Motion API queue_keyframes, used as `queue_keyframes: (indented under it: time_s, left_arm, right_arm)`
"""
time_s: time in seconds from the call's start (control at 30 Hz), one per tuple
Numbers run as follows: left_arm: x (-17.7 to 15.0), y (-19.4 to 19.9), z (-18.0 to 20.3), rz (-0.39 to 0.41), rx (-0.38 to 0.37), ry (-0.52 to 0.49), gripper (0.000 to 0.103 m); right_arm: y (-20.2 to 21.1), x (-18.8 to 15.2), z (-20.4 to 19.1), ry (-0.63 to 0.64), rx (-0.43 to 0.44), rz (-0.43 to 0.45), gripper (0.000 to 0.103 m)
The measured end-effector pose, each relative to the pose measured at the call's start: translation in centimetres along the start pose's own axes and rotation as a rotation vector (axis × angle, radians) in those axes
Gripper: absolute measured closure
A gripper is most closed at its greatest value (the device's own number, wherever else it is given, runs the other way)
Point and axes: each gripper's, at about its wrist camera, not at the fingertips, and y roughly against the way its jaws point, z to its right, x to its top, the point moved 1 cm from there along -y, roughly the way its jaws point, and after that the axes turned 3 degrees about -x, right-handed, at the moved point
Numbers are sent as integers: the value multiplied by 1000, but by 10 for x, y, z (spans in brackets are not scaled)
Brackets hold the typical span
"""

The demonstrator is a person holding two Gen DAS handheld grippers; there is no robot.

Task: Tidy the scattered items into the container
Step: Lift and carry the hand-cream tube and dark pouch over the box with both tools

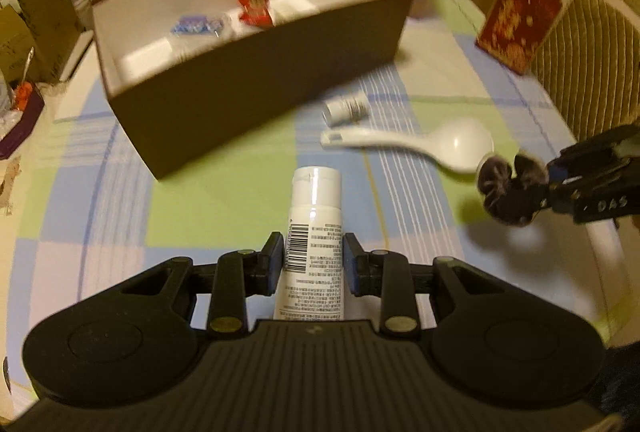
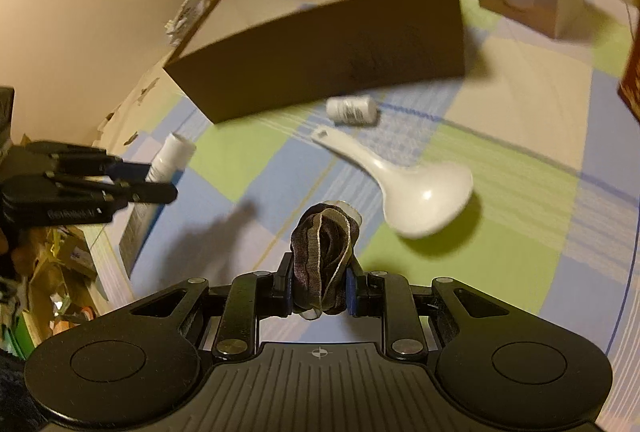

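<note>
Scrunchie (image 2: 322,264): soft, light, pinched mid-band by right gripper (image 2: 318,290). Tube (image 1: 314,240): smooth, between left gripper's (image 1: 314,264) part-open jaws; contact unclear.

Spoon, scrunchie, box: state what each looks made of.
Spoon: glossy white plastic or ceramic, judging by its sheen. Scrunchie: dark gathered fabric with a pale edge, folds visible. Box: probably matte brown cardboard, white inside, with thin straight walls.

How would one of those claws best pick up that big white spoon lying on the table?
Probably by the handle of the white spoon: it lies flat and narrow, while the bowl looks too wide. Come from above, fingers astride the handle, clear of the small white bottle beside its tip.
</note>
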Motion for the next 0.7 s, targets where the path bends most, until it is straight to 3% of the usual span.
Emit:
queue_keyframes:
  time_s: [0.4,0.7]
  left_arm:
    - [63,44,-34,169,-24,-9,77]
    - [133,46,-66,269,-13,-68,77]
  right_arm:
    - [14,82,-17,189,-13,111,77]
    - [4,163,-15,288,-83,186,77]
